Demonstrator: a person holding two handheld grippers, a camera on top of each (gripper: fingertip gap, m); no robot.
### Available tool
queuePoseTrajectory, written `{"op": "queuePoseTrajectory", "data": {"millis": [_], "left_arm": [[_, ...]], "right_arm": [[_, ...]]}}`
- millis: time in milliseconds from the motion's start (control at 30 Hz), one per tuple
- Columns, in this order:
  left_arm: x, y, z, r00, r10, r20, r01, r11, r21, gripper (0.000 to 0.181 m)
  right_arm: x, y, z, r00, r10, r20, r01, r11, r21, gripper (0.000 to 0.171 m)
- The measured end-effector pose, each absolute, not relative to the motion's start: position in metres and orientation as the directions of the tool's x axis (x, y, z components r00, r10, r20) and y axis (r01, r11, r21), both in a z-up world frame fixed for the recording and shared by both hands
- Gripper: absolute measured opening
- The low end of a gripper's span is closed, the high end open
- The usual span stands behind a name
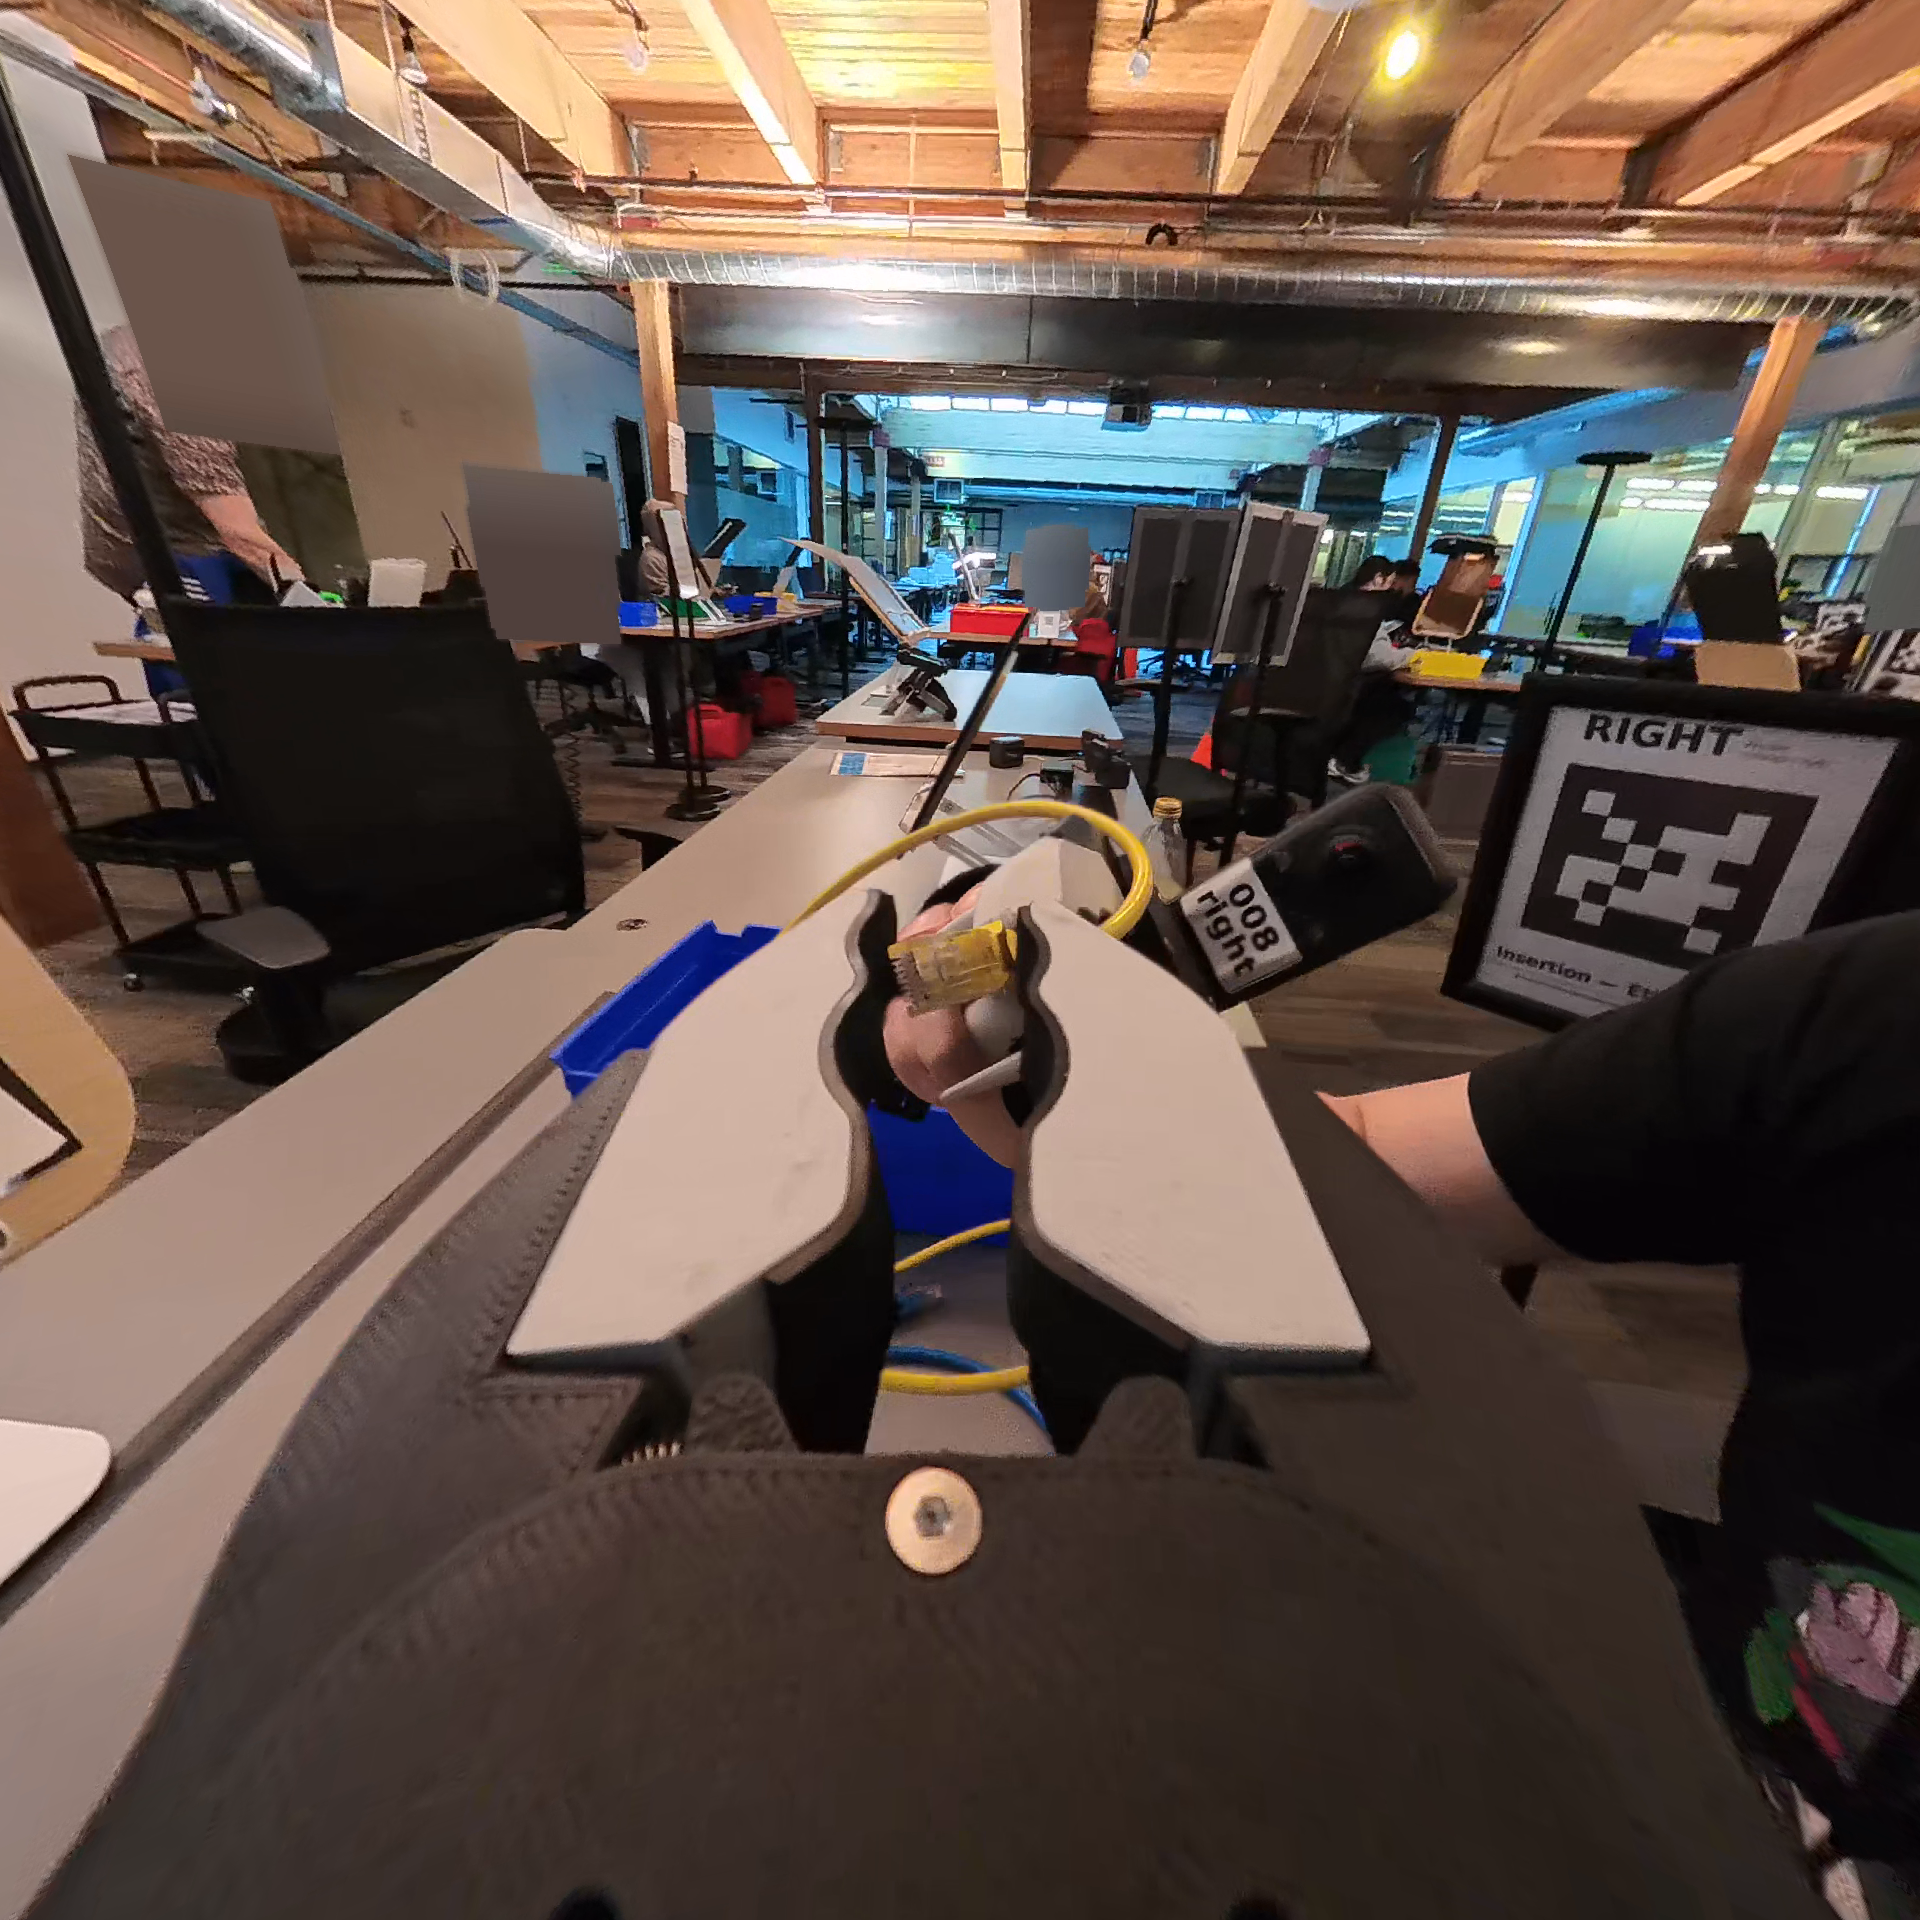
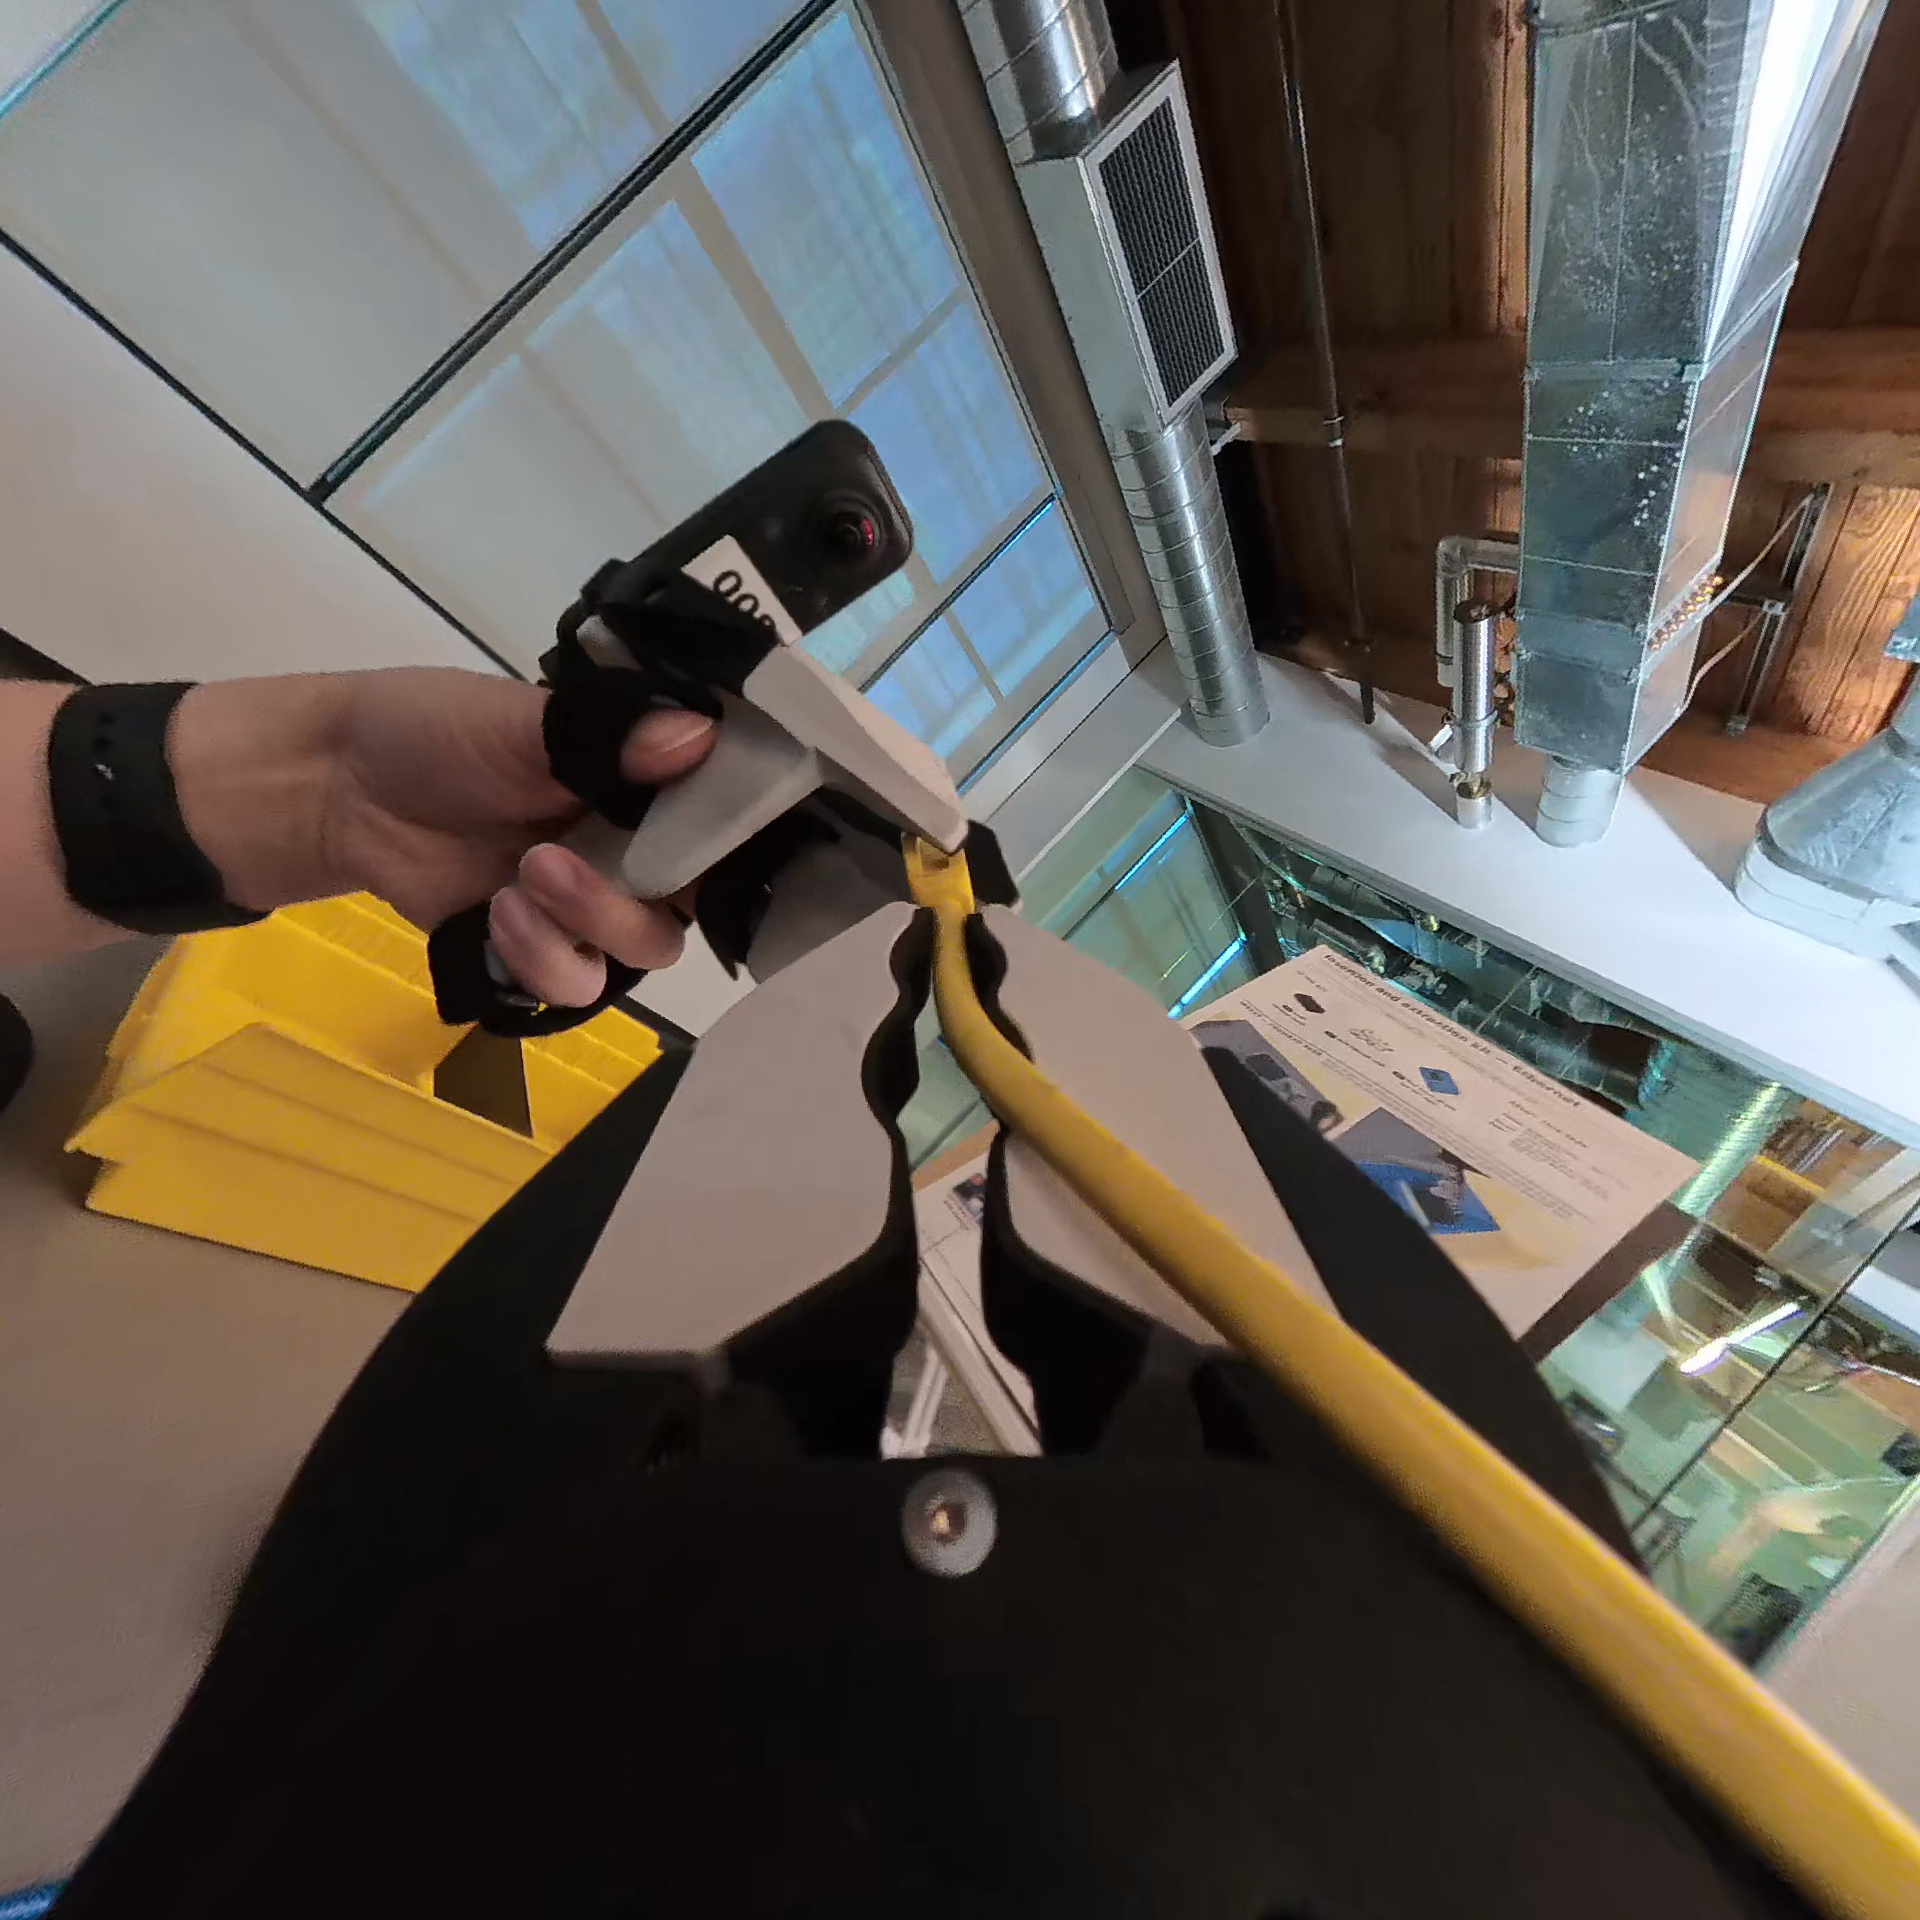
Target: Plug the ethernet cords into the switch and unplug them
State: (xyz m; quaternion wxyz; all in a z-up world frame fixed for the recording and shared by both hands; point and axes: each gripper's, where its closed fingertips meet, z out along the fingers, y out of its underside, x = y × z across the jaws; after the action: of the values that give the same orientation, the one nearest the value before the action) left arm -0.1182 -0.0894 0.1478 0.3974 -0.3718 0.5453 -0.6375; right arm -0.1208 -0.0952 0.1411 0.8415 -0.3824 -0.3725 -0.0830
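A yellow ethernet cord (image 2: 1195, 1195) ends in a yellow plug (image 1: 951, 966). My left gripper (image 1: 956, 951) is closed on the plug, with a fingertip on each side of it, and holds it in the air above the table. My right gripper (image 2: 951, 935) is shut on the cord just behind the plug (image 2: 938, 868). The two grippers face each other, tips almost touching. The left gripper (image 2: 951, 847) also shows in the right wrist view, held by a hand (image 2: 364, 790). The cord loops behind the right gripper (image 1: 1132, 873). No switch is in view.
A blue bin (image 1: 665, 997) sits on the grey table (image 1: 312, 1195) under the grippers, with blue and yellow cable (image 1: 935, 1366) beside it. A yellow bin (image 2: 312, 1091) and a printed sheet (image 2: 1455, 1122) lie nearby. A framed marker sign (image 1: 1683, 862) stands right; a black chair (image 1: 364, 779) stands left. My two grippers' fingertips are within a few centimetres of each other.
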Motion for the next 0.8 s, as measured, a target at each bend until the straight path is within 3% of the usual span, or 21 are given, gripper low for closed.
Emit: {"op": "queuePoseTrajectory", "data": {"millis": [800], "left_arm": [[-0.112,-0.076,0.134,-0.338,-0.933,0.126,-0.011,-0.130,-0.991,0.021]], "right_arm": [[-0.118,-0.084,0.128,0.669,0.140,0.730,0.499,0.644,-0.580,0.006]]}}
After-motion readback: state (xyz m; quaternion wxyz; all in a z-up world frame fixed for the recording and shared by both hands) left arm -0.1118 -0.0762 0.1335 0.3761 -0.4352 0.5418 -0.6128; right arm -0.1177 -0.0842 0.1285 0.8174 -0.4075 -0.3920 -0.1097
